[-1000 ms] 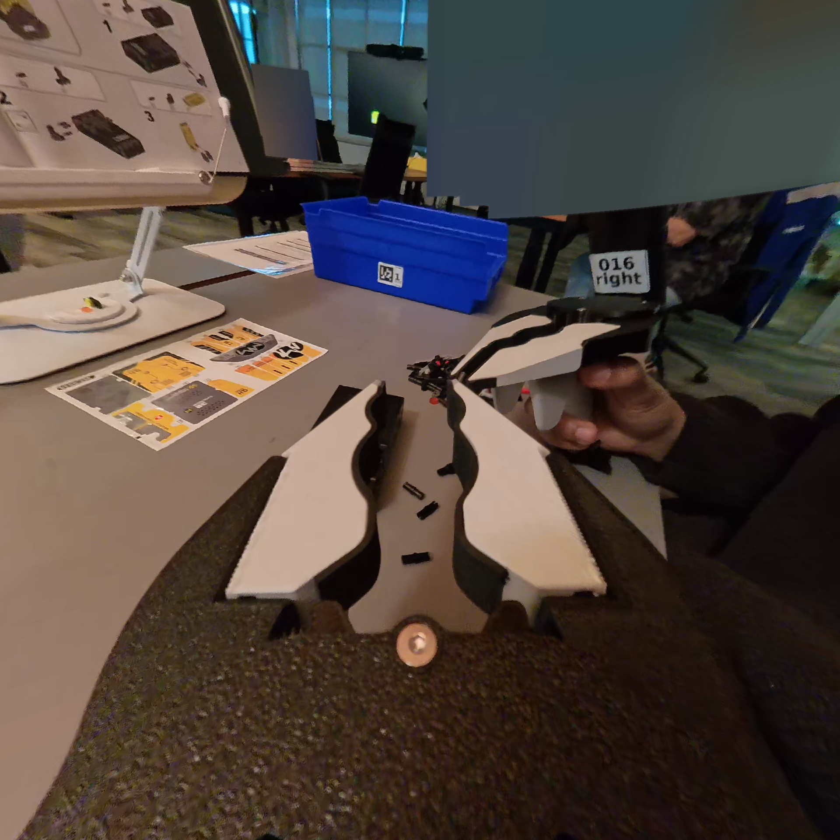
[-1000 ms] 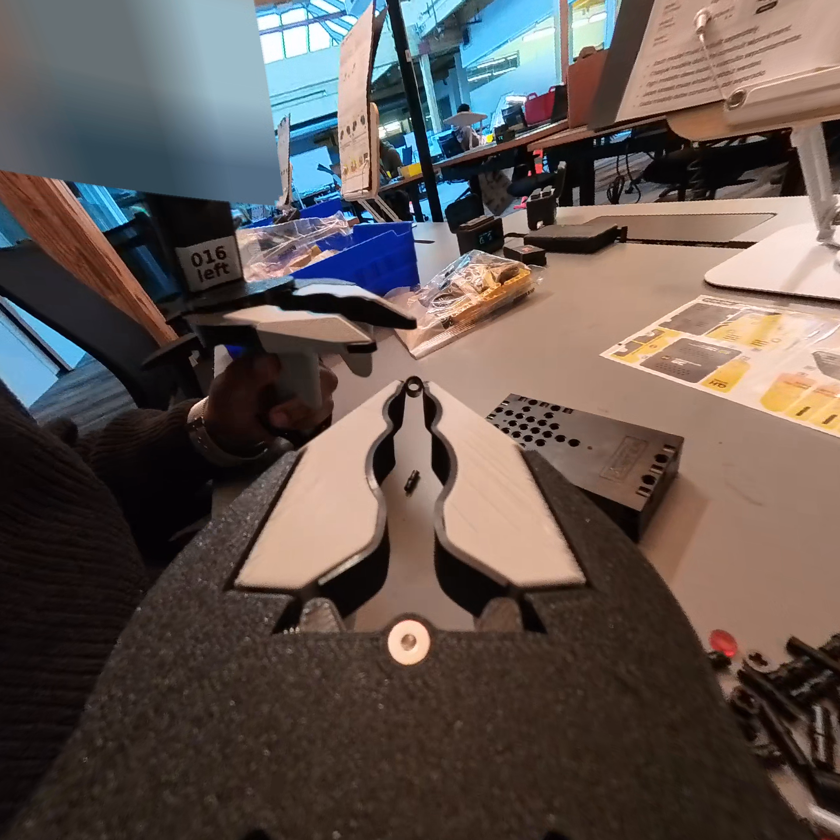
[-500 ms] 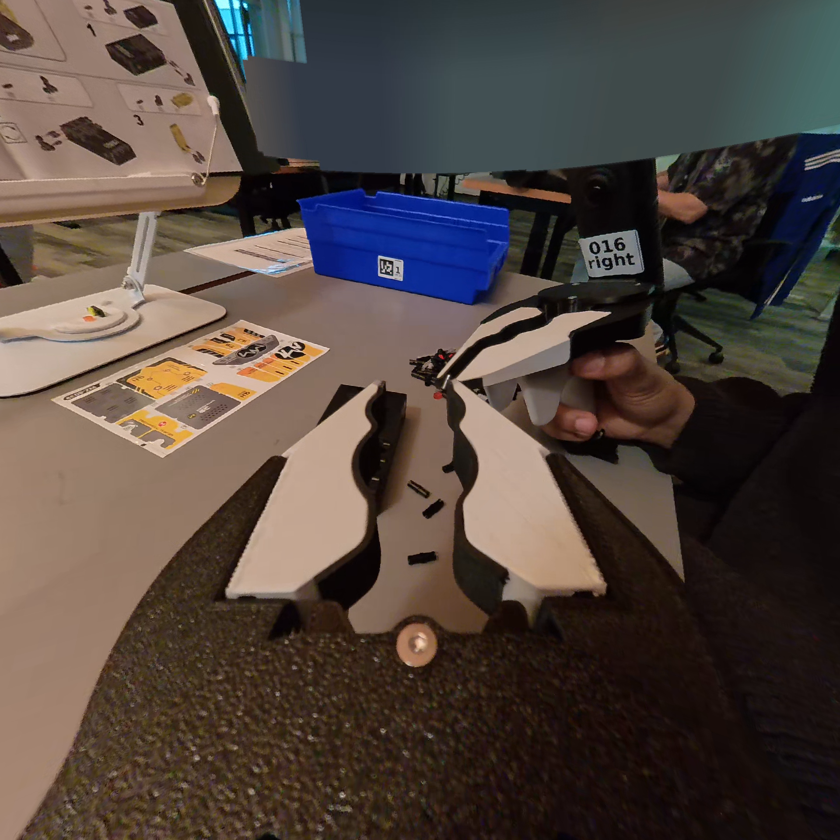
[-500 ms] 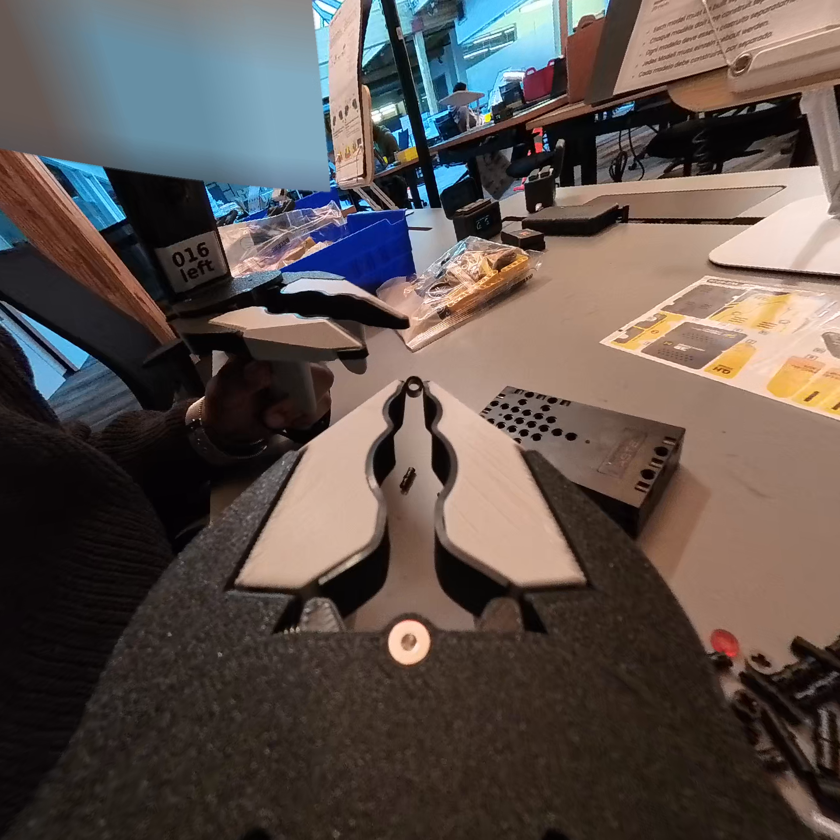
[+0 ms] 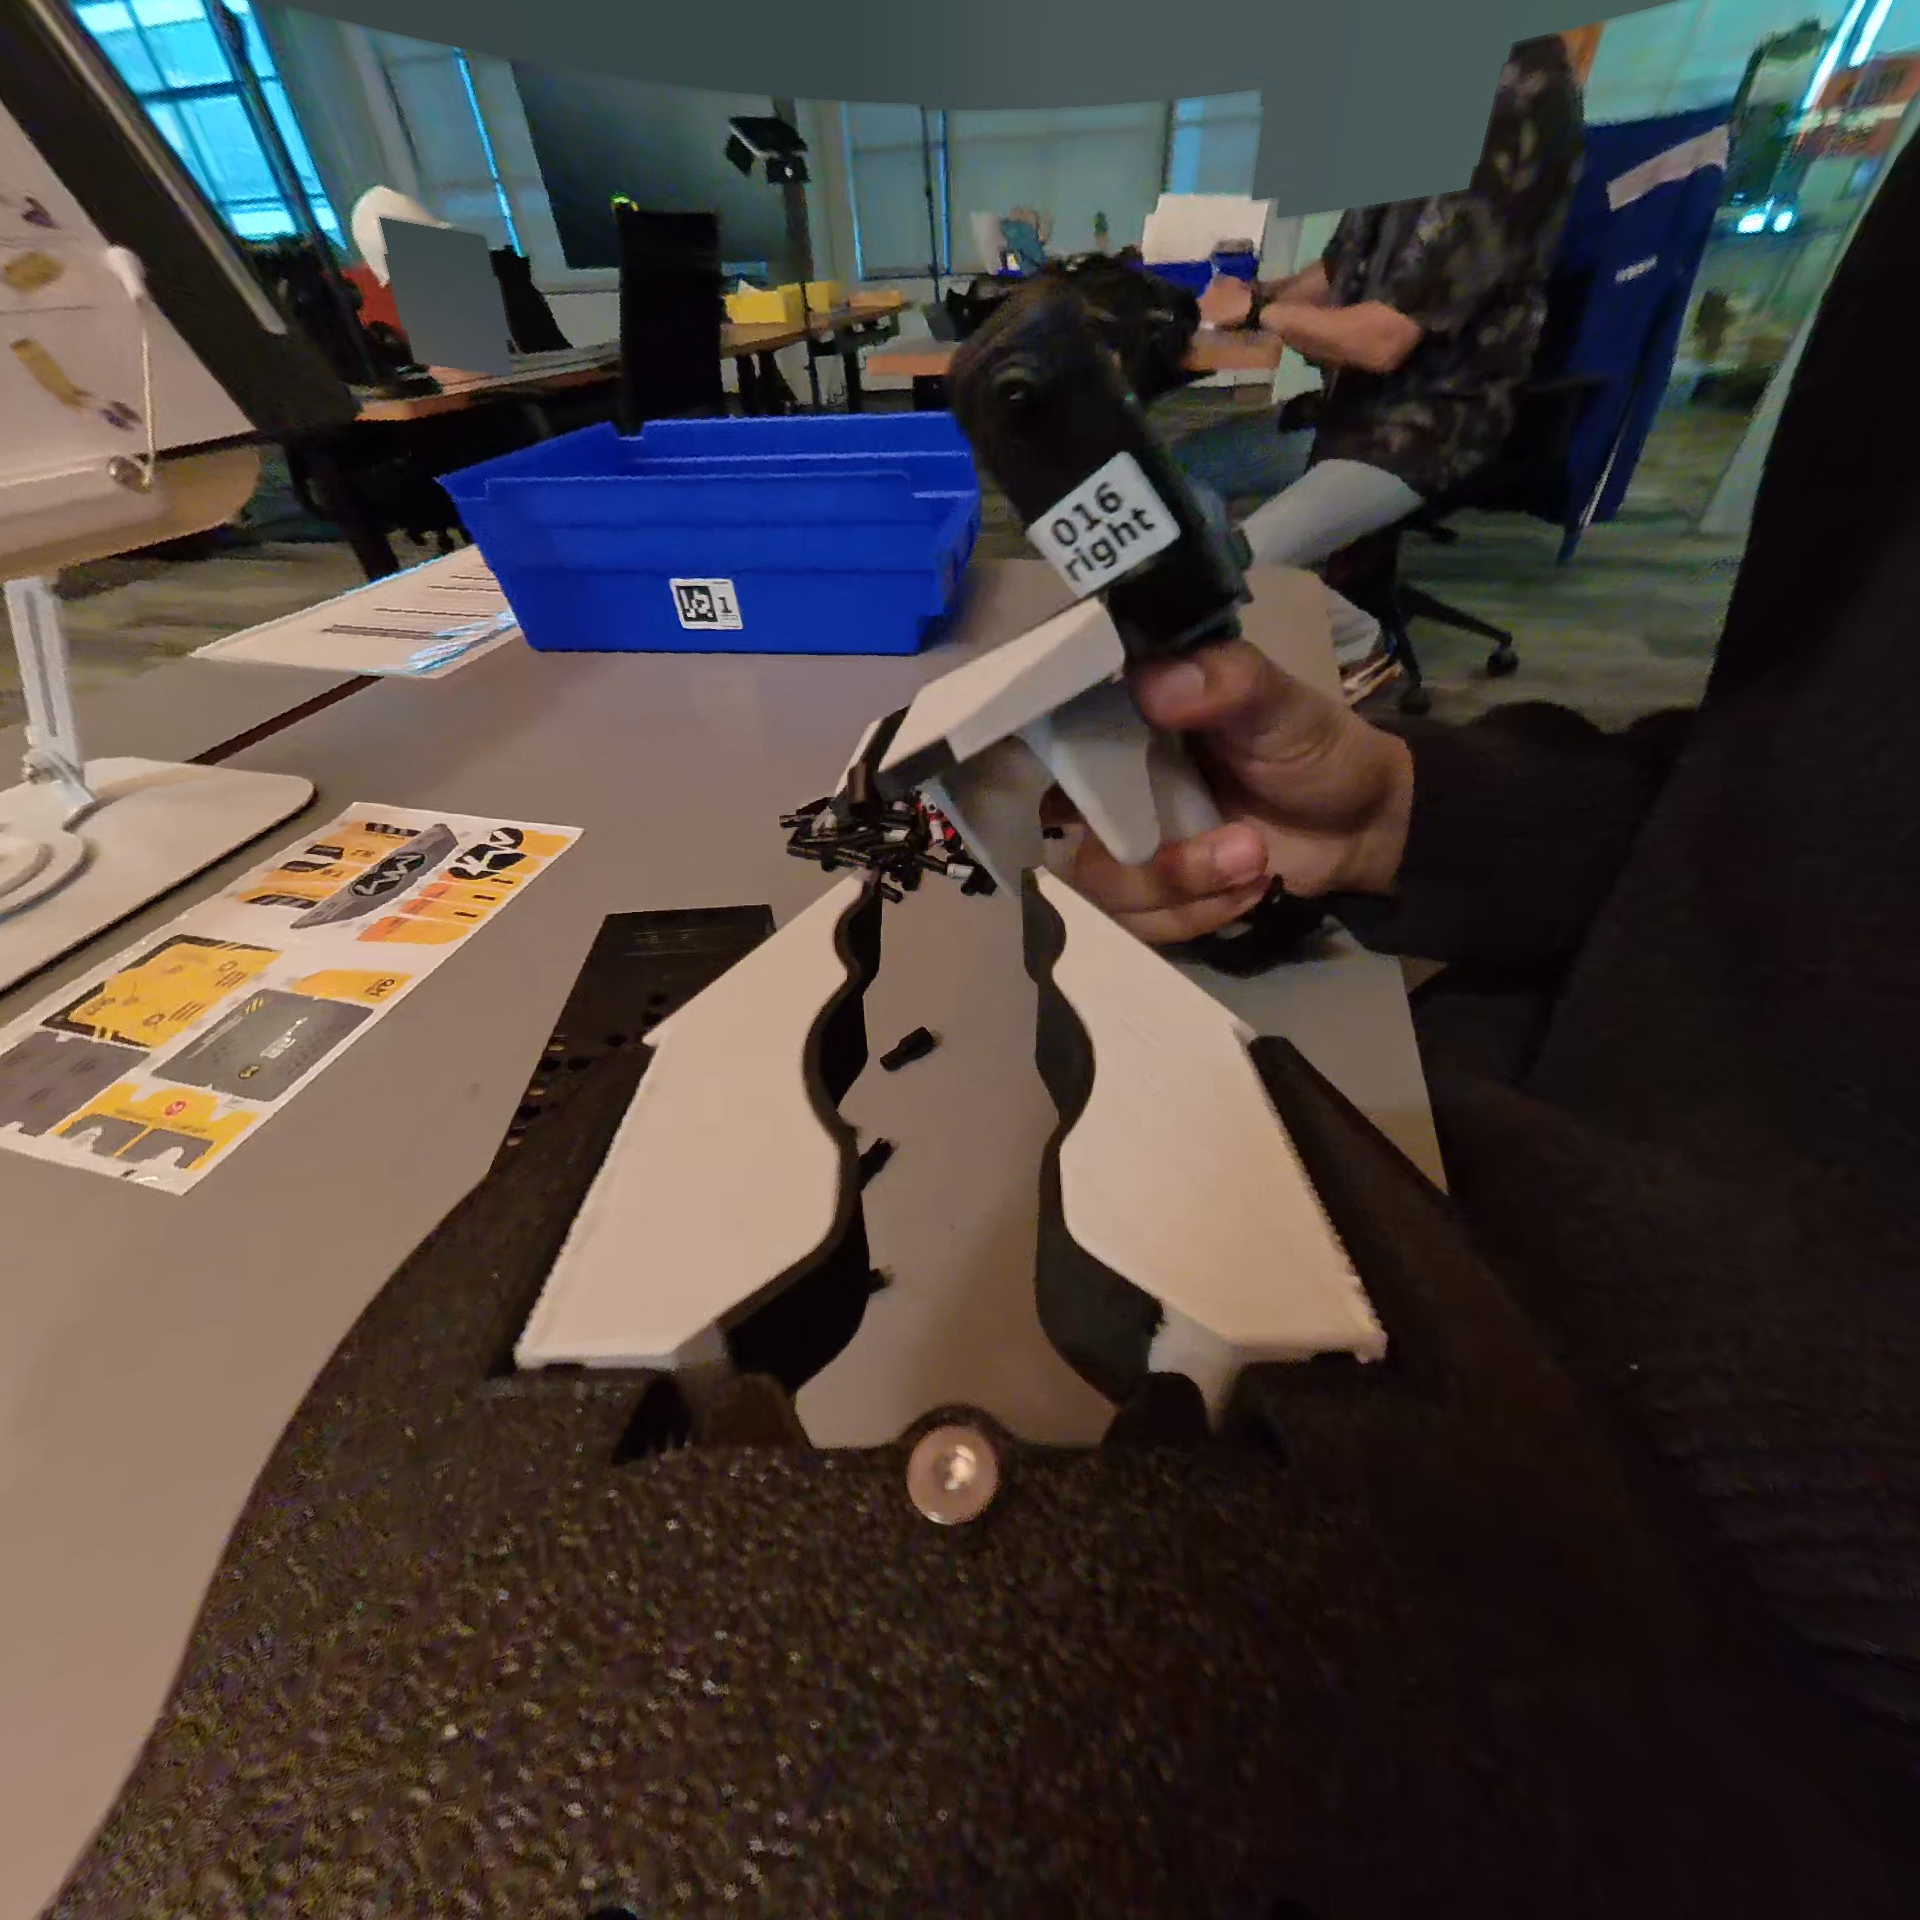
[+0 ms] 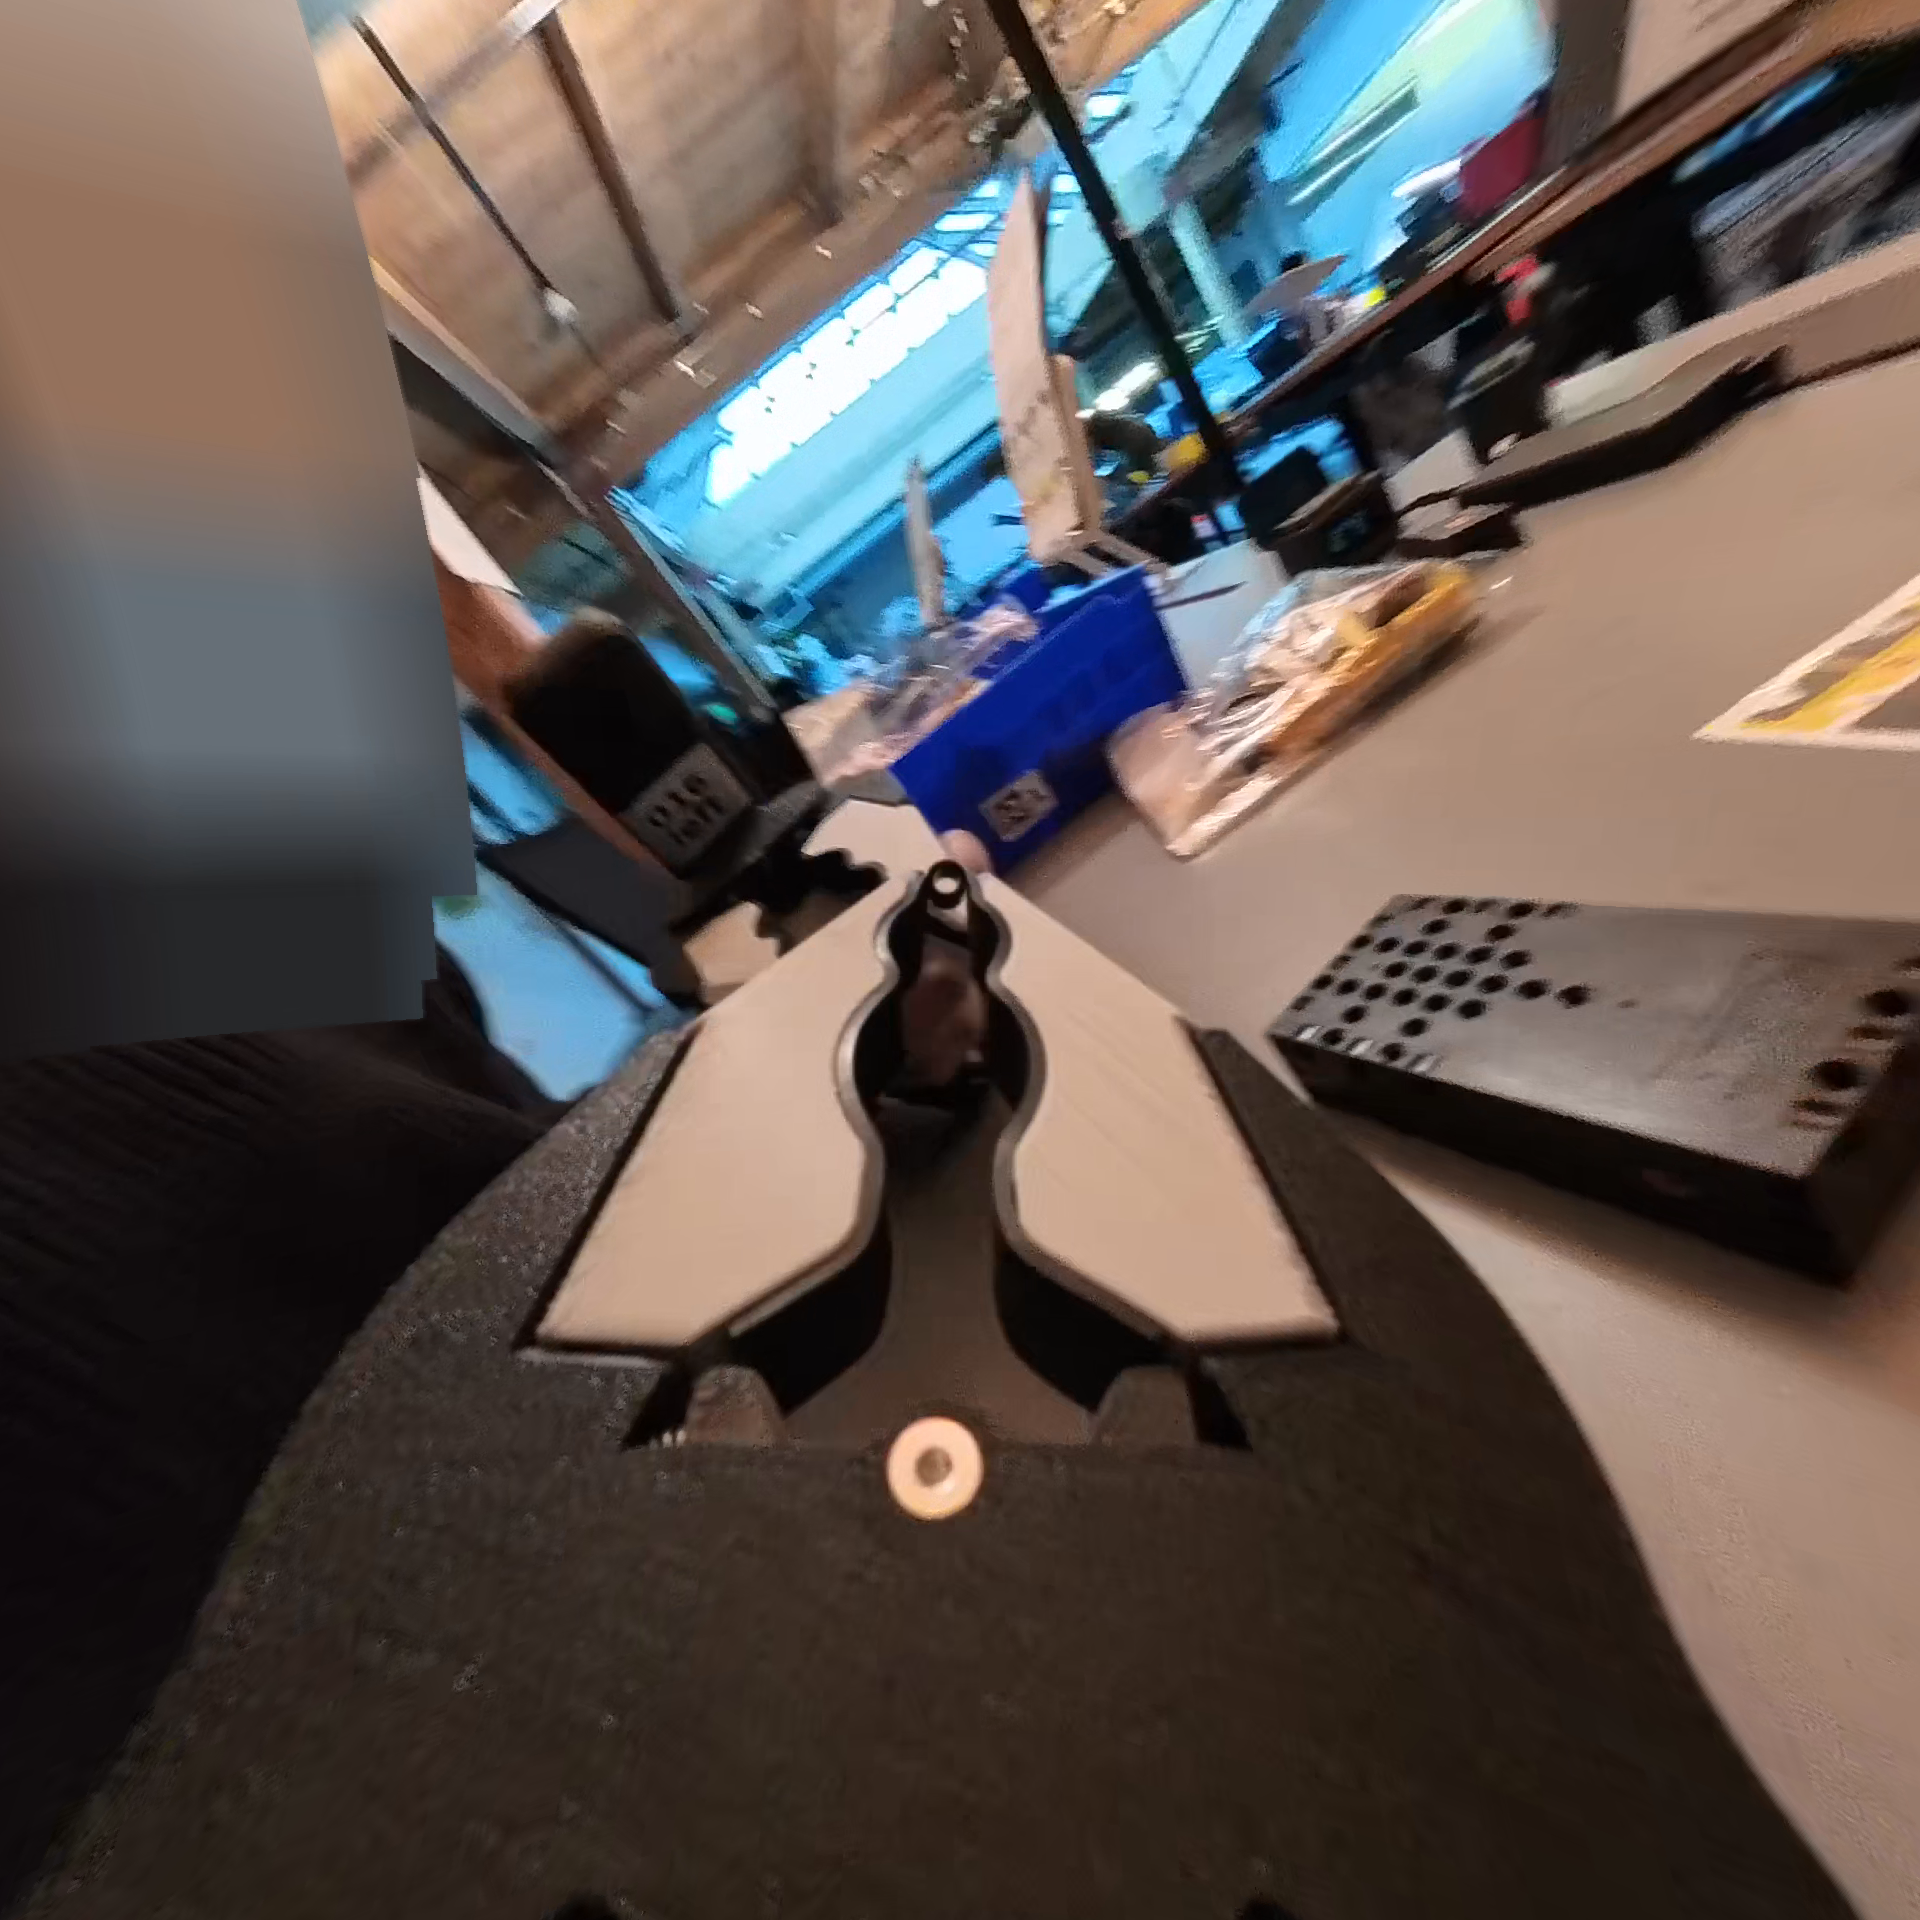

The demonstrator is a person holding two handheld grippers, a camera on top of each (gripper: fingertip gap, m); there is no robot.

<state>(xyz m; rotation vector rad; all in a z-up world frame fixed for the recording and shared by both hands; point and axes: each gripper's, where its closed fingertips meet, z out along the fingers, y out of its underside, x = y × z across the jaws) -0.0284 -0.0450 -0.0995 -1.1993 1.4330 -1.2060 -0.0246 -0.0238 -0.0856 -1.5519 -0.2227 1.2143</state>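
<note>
Right tool (image 6: 943, 896): tips drawn together, tilted nose-down. There's a small dark ring right at the tip, and I can't tell if that's a pin or just the pads meeting.
Pins (image 5: 883, 847): a black heap on the desk (image 5: 623, 748), right under the right tool's nose (touching or a hair above, hard to call).
Hand (image 5: 1247, 790): wrapped round the right tool's grip.
Left tool (image 5: 945, 894): wide open and holding nothing, low over the desk.
Loose pin (image 5: 906, 1047): lying between the left tool's fingers, with two more beside the left finger.
Block (image 6: 1621, 1029): black and drilled with holes, flat on the desk, partly under the left finger.
Sheet (image 5: 260, 966): yellow-and-grey, left of the block.
Bin (image 5: 727, 520): blue, at the far edge.
Hard to see: the right wrist view is motion-blurred, and the heap doesn't show there.
</note>
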